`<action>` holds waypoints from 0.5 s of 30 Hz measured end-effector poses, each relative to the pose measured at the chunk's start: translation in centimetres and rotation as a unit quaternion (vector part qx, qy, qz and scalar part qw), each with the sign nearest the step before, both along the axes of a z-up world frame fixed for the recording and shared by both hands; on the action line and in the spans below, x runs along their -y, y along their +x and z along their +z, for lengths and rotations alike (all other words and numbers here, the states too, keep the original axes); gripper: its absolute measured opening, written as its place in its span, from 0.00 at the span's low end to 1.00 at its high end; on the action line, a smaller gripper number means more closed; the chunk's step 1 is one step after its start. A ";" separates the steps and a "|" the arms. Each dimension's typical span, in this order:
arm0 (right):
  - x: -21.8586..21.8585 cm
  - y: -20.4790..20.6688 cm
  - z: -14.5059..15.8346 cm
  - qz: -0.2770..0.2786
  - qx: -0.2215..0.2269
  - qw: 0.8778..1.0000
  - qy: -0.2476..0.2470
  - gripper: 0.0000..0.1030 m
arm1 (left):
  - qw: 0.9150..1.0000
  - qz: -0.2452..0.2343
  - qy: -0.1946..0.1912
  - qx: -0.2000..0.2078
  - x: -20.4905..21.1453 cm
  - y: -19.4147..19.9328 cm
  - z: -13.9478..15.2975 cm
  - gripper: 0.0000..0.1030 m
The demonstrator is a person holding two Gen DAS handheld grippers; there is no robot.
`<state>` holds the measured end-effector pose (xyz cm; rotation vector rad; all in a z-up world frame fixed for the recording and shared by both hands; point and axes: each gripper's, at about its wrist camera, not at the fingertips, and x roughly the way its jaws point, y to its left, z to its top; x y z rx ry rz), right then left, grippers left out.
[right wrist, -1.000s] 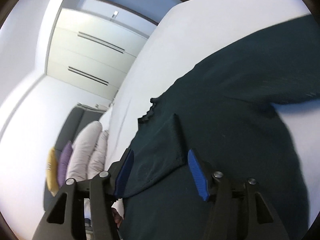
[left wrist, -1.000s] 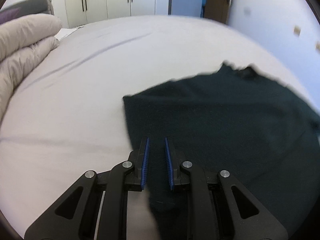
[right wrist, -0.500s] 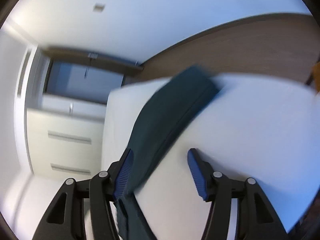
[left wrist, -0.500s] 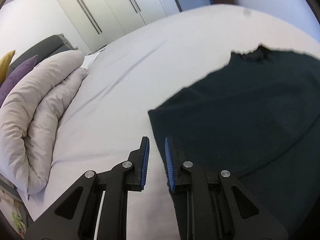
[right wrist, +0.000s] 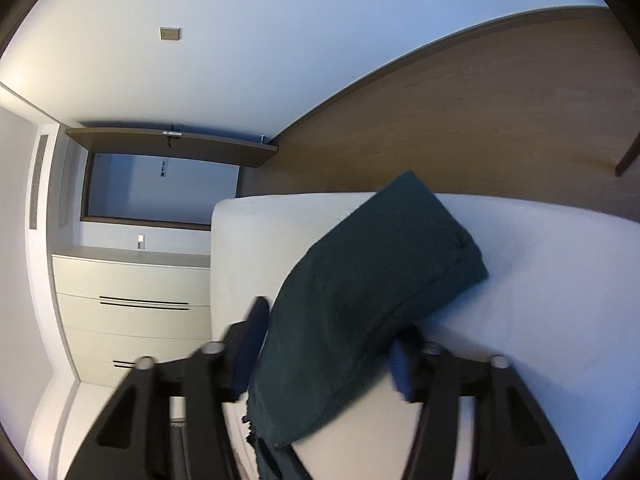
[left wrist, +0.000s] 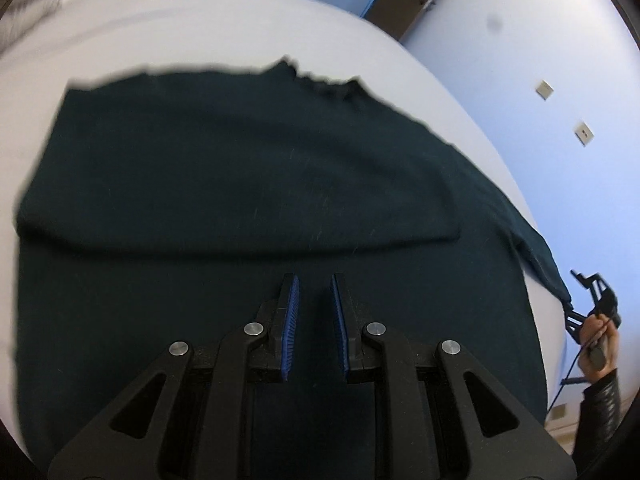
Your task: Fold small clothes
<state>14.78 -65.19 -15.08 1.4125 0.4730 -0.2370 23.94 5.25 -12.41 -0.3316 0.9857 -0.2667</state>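
A dark green sweater (left wrist: 240, 168) lies spread flat on the white bed (left wrist: 160, 32), its ruffled collar at the far side. My left gripper (left wrist: 313, 280) hovers over the sweater's near half. A narrow gap separates its blue pads and nothing is pinched between them. One sleeve (left wrist: 532, 244) runs off to the right bed edge, where a hand (left wrist: 596, 336) holds my right gripper (left wrist: 578, 292). In the right wrist view that sleeve (right wrist: 384, 264) passes between the fingers of the right gripper (right wrist: 334, 318). Its jaws are closing around the sleeve, and the pads are still apart from the cloth.
The bed (right wrist: 540, 300) ends just beyond the sleeve, with wooden floor (right wrist: 480, 112) past it. White drawers (right wrist: 132, 300) and a doorway (right wrist: 160, 192) stand beside the bed. A pale wall with switch plates (left wrist: 544, 88) is on the right.
The left gripper swung from the sweater's left edge to over its middle. The right gripper left the sweater's body, reached the sleeve at the bed edge, and its fingers came closer together.
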 end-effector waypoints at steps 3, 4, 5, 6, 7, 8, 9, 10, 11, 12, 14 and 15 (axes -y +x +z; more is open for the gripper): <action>0.5 0.2 -0.9 -0.007 0.002 1.000 0.006 0.20 | 1.000 0.006 -0.017 0.003 -0.8 -0.3 -0.1 0.16; 0.6 0.0 -1.3 -0.018 0.003 1.000 0.014 0.15 | 1.000 0.008 -0.018 0.003 -1.0 -0.3 -0.1 0.16; 0.7 -0.1 -1.8 -0.029 0.011 0.999 0.026 0.14 | 1.000 0.009 -0.018 0.004 -1.5 -0.3 -0.1 0.16; 0.9 -0.2 -2.1 -0.038 0.017 0.999 0.034 0.13 | 1.000 0.009 -0.021 0.004 -1.6 -0.7 -0.4 0.16; 0.8 -0.3 -2.3 -0.051 0.024 0.998 0.041 0.11 | 1.000 0.010 -0.029 0.002 -2.3 -0.6 -0.7 0.16; 0.9 -0.5 -2.2 -0.056 0.024 0.997 0.038 0.10 | 0.999 0.010 -0.034 0.001 -2.5 -0.7 -0.8 0.16; 1.2 -0.9 -2.1 -0.059 0.022 0.998 0.032 0.10 | 0.999 0.010 -0.038 0.001 -2.0 -0.8 -1.1 0.16; 1.0 -0.8 -1.7 -0.064 0.017 0.997 0.024 0.10 | 0.999 0.009 -0.040 0.002 -2.1 -0.9 -1.0 0.16; 0.9 -0.9 -1.5 -0.071 0.016 0.997 0.021 0.10 | 0.999 0.010 -0.043 0.003 -2.2 -1.0 -1.0 0.16; 0.9 -1.0 -1.3 -0.081 0.017 0.996 0.020 0.10 | 0.999 0.011 -0.047 0.004 -2.3 -1.1 -0.9 0.16; 0.1 -1.0 -0.5 -0.095 0.009 0.995 0.006 0.10 | 0.998 0.014 -0.055 0.003 -2.8 -1.1 -0.9 0.16; -0.5 -0.4 0.5 -0.096 -0.002 0.995 -0.018 0.10 | 0.998 0.018 -0.060 0.003 -3.0 -1.2 -0.8 0.16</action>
